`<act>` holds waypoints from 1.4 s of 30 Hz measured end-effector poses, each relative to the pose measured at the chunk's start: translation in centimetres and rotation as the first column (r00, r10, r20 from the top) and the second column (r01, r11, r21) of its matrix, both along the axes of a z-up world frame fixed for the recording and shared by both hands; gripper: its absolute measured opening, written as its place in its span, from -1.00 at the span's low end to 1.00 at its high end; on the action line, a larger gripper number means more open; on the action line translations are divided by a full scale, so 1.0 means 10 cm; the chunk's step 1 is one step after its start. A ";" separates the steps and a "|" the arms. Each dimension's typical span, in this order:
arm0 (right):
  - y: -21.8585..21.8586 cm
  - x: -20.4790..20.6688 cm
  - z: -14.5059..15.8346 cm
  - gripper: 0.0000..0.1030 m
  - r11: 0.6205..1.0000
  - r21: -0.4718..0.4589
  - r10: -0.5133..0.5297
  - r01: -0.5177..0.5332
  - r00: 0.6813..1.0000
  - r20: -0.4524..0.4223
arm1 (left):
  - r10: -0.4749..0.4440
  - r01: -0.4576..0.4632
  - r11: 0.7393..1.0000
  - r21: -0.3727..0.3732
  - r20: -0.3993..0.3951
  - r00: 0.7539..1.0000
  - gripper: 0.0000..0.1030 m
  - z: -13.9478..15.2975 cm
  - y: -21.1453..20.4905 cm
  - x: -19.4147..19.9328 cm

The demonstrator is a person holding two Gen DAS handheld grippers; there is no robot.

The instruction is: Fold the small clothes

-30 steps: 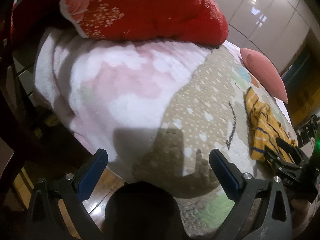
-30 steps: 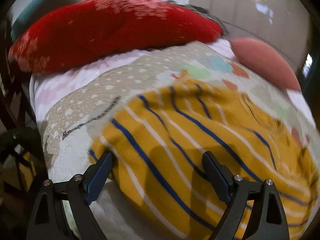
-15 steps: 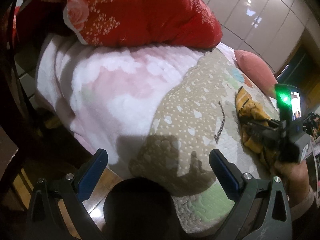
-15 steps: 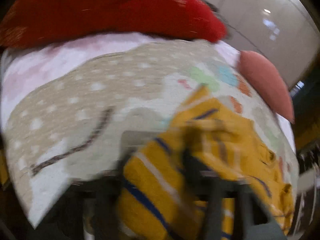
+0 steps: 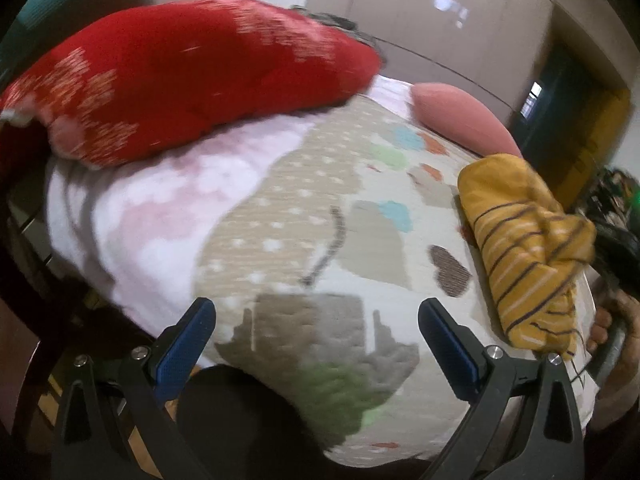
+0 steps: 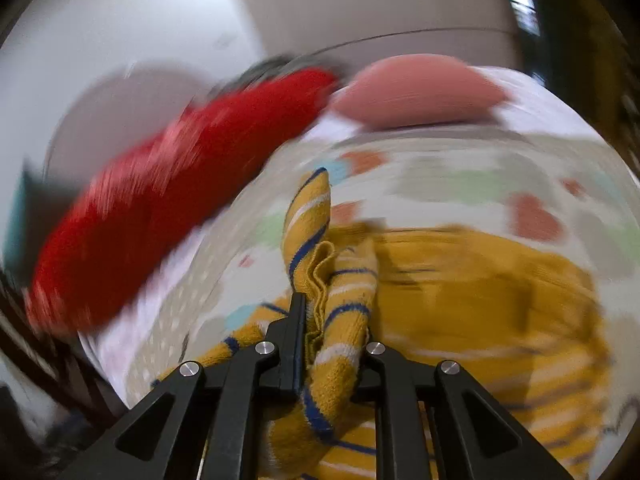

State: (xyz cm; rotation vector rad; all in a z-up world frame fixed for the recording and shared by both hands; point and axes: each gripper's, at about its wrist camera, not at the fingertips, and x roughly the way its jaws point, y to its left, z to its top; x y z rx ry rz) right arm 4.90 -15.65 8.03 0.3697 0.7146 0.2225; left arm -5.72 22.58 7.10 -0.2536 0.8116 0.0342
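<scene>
A yellow knit garment with blue and white stripes (image 5: 524, 240) lies bunched at the right side of the bed. My right gripper (image 6: 332, 304) has a folded edge of the garment (image 6: 312, 236) pinched between its jaws, which are still closing, and that edge stands lifted off the bedspread. In the left wrist view the right gripper (image 5: 600, 244) shows dark at the garment's right end, with a hand (image 5: 616, 320) below it. My left gripper (image 5: 318, 340) hovers open over the bed's near edge, with nothing between its blue pads, well left of the garment.
A patterned cream bedspread (image 5: 320, 200) covers the bed, with a pink fleece blanket (image 5: 140, 220) at its left. A red quilt (image 5: 192, 80) is heaped at the back and a pink pillow (image 5: 460, 120) lies back right. Wardrobe doors (image 5: 440, 20) stand behind.
The right gripper went from open over the flat garment to shut on a fold of it, rolled, and raised the cloth. The left gripper rose and swung toward the garment.
</scene>
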 end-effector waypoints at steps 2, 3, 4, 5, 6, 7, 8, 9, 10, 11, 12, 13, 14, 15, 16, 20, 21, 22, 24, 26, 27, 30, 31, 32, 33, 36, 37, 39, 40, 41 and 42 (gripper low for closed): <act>-0.63 -0.29 -0.09 -0.74 0.991 0.052 -0.127 0.127 0.992 -0.001 | -0.048 0.048 0.999 0.011 -0.006 0.999 0.96 0.01 -0.22 0.06; -0.86 -0.42 -0.16 -0.73 0.982 0.063 -0.177 0.177 0.984 -0.013 | -0.068 0.068 0.998 0.014 -0.010 0.998 0.96 0.02 -0.32 0.09; -0.99 -0.48 -0.23 -0.73 0.976 0.066 -0.204 0.205 0.979 -0.028 | -0.098 0.098 0.995 0.016 -0.017 0.995 0.96 0.00 -0.46 0.14; -1.20 -0.55 -0.38 -0.73 0.969 0.065 -0.233 0.238 0.969 -0.076 | -0.123 0.124 0.992 0.014 -0.026 0.992 0.96 -0.01 -0.58 0.18; -1.31 -0.57 -0.52 -0.71 0.967 0.069 -0.236 0.245 0.965 -0.119 | -0.146 0.147 0.989 0.011 -0.035 0.989 0.96 -0.02 -0.69 0.21; -1.39 -0.59 -0.64 -0.69 0.966 0.083 -0.229 0.243 0.961 -0.152 | -0.179 0.179 0.984 0.004 -0.046 0.983 0.96 -0.03 -0.83 0.26; -1.45 -0.62 -0.71 -0.64 0.965 0.107 -0.220 0.238 0.963 -0.158 | -0.204 0.204 0.979 0.000 -0.051 0.978 0.96 -0.04 -0.95 0.29; -1.48 -0.66 -0.71 -0.52 0.964 0.124 -0.217 0.236 0.965 -0.145 | -0.224 0.225 0.974 -0.001 -0.053 0.973 0.96 -0.03 -1.06 0.31; -1.51 -0.68 -0.68 -0.39 0.963 0.119 -0.227 0.243 0.965 -0.135 | -0.253 0.253 0.967 0.002 -0.054 0.966 0.96 -0.01 -1.19 0.33; -1.51 -0.77 -0.59 -0.09 0.959 0.083 -0.261 0.269 0.961 -0.095 | -0.274 0.275 0.961 0.008 -0.053 0.960 0.96 0.01 -1.30 0.33; -1.51 -0.84 -0.51 0.07 0.957 0.064 -0.280 0.284 0.958 -0.057 | -0.292 0.293 0.956 0.013 -0.051 0.955 0.96 0.03 -1.38 0.33; -1.53 -0.89 -0.43 0.11 0.955 0.065 -0.287 0.288 0.958 -0.025 | -0.306 0.307 0.951 0.019 -0.049 0.951 0.96 0.04 -1.45 0.32; -1.53 -0.94 -0.36 0.18 0.956 0.080 -0.283 0.283 0.959 0.000 | -0.326 0.327 0.944 0.031 -0.046 0.944 0.96 0.06 -1.55 0.31; -1.55 -0.97 -0.31 0.25 0.958 0.097 -0.274 0.271 0.961 0.020 | -0.335 0.337 0.941 0.039 -0.046 0.941 0.96 0.08 -1.60 0.30; -1.55 -0.98 -0.26 0.30 0.962 0.112 -0.256 0.249 0.966 0.045 | -0.345 0.348 0.936 0.049 -0.049 0.937 0.96 0.08 -1.66 0.29; -1.21 -1.01 -0.22 0.61 0.990 0.010 -0.143 0.142 0.986 0.084 | -0.362 0.365 0.930 0.043 -0.055 0.930 0.96 0.07 -1.75 0.30; -1.15 -0.96 -0.24 0.61 0.991 -0.022 -0.131 0.133 0.989 0.073 | -0.364 0.366 0.930 0.042 -0.058 0.930 0.96 0.06 -1.77 0.31; -1.09 -0.94 -0.31 0.59 0.992 -0.055 -0.108 0.110 0.993 0.050 | -0.364 0.367 0.929 0.042 -0.063 0.929 0.96 0.05 -1.78 0.32; -0.98 -0.85 -0.48 -0.66 0.998 -0.059 -0.021 0.020 1.000 -0.013 | -0.370 0.374 0.926 0.040 -0.081 0.925 0.96 0.03 -1.80 0.35; -1.12 -0.91 -0.59 -0.78 0.999 -0.004 -0.035 0.035 0.998 -0.043 | -0.374 0.378 0.925 0.043 -0.085 0.924 0.96 0.04 -1.82 0.36; -1.24 -0.96 -0.60 -0.78 0.997 0.057 -0.050 0.053 0.998 -0.049 | -0.375 0.379 0.924 0.047 -0.081 0.924 0.96 0.05 -1.83 0.36; -1.64 -1.15 -0.66 -0.91 0.979 0.165 -0.111 0.121 0.991 -0.070 | -0.380 0.385 0.921 0.060 -0.071 0.922 0.96 0.08 -1.86 0.36; -1.71 -1.18 -0.69 -0.91 0.973 0.188 -0.117 0.131 0.990 -0.082 | -0.387 0.391 0.918 0.060 -0.074 0.919 0.96 0.07 -1.90 0.39; -1.82 -1.24 -0.80 -0.91 0.962 0.224 -0.131 0.155 0.984 -0.119 | -0.395 0.399 0.915 0.058 -0.081 0.915 0.96 0.05 -1.93 0.41; -1.83 -1.25 -0.86 -0.90 0.960 0.227 -0.136 0.166 0.981 -0.139 | -0.405 0.410 0.910 0.055 -0.088 0.910 0.96 0.04 -1.99 0.44; -1.78 -1.24 -1.03 -0.90 0.965 0.206 -0.129 0.165 0.975 -0.181 | -0.456 0.460 0.887 0.046 -0.086 0.886 0.96 0.03 -2.21 0.52; -1.74 -1.24 -1.04 -0.89 0.965 0.203 -0.130 0.165 0.975 -0.178 | -0.471 0.476 0.878 0.051 -0.079 0.878 0.96 0.03 -2.29 0.55; -1.71 -1.20 -1.06 -0.87 0.964 0.205 -0.134 0.169 0.975 -0.175 | -0.499 0.503 0.861 0.070 -0.074 0.864 0.96 0.00 -2.51 0.62; -1.72 -1.18 -1.06 -0.86 0.963 0.207 -0.136 0.172 0.975 -0.176 | -0.509 0.514 0.855 0.069 -0.073 0.857 0.96 -0.01 -2.58 0.65; -1.74 -1.18 -1.08 -0.85 0.962 0.209 -0.141 0.177 0.974 -0.180 | -0.523 0.528 0.847 0.062 -0.073 0.849 0.96 -0.05 -2.66 0.69; -1.75 -1.17 -1.11 -0.80 0.960 0.213 -0.142 0.180 0.973 -0.181 | -0.535 0.539 0.840 0.057 -0.079 0.841 0.96 -0.10 -2.74 0.74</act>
